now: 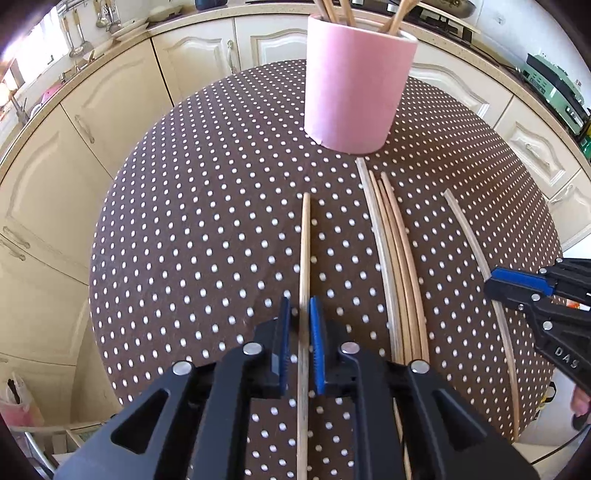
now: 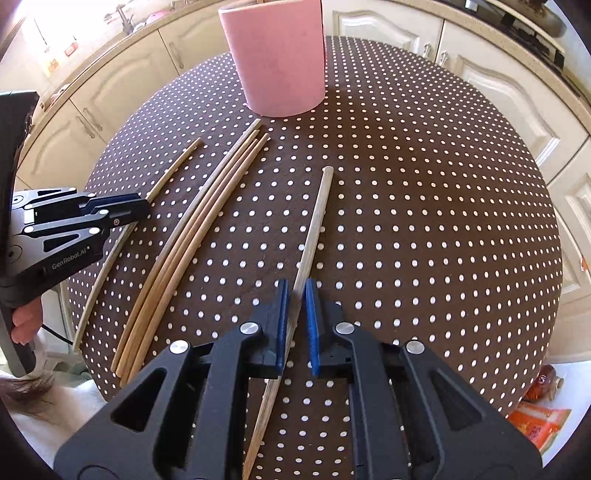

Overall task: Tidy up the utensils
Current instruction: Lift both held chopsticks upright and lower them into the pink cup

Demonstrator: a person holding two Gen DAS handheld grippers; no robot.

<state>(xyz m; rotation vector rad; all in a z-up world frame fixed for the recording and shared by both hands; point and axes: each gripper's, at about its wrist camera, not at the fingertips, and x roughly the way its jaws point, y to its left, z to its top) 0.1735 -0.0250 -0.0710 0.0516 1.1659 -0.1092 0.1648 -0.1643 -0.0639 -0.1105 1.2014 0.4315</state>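
Left tool clenched on lone chopstick lying at 9 o'clock on the counter. Bundle of four in the middle, untouched. Right tool clenched on another stick at 3 o'clock. Pink cup at 12 holds a few already; approx six left. Writing: "GenRobot.AI", "DAS".

A round table under a brown cloth with white polka dots fills the middle. Cream kitchen cabinets with arched panels and metal handles curve round its far side beneath a pale speckled countertop. A green appliance sits far right. An orange packet lies low at near right.
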